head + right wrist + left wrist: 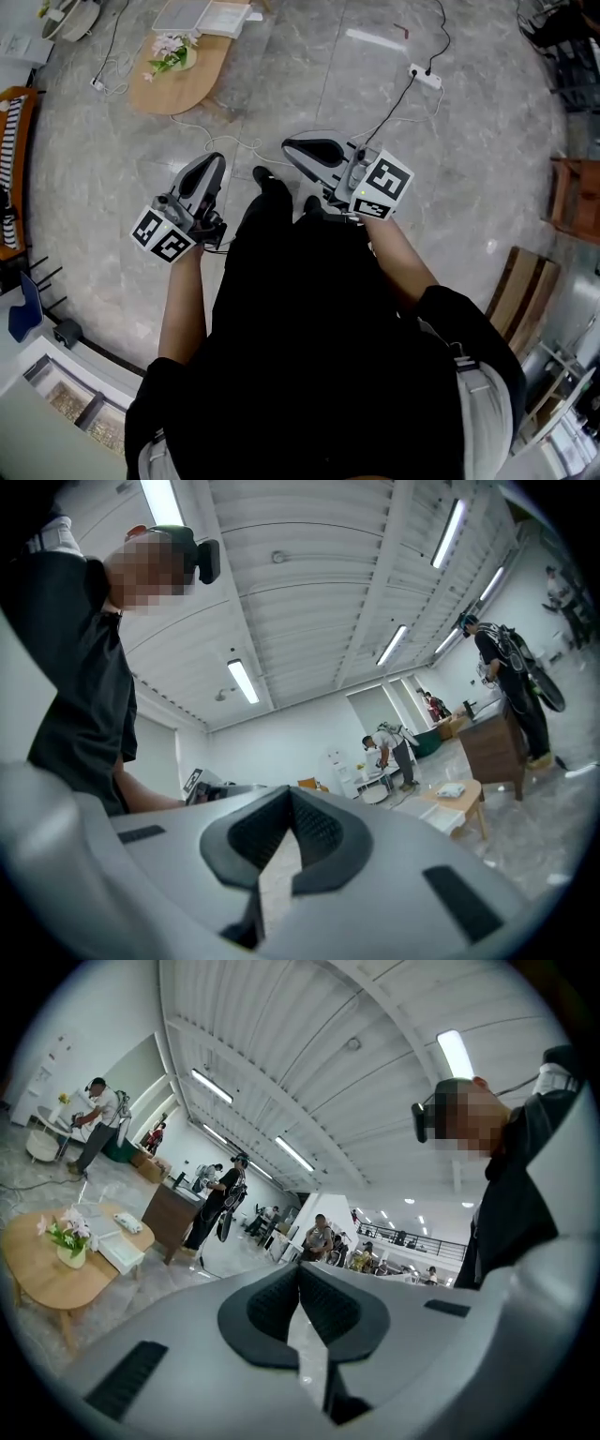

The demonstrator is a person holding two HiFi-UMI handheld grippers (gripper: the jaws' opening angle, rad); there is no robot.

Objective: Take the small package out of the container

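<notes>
White container (190,13) at wooden table's (173,82) edge

Bright, even light comes from long ceiling strip lights (242,681), blown out white in both gripper views, whose edges are ringed by dark vignetting. The polished floor (469,141) carries pale glare and faint shadows. Fisheye bending warps every view, and the left tool (300,1274) looks slightly soft.

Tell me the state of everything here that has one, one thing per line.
Left hand-held gripper: shut, nothing between its jaws.
Right hand-held gripper: shut, nothing between its jaws.
Flower vase: upright on the wooden table.
Power strip: on the floor, black cable plugged in.
</notes>
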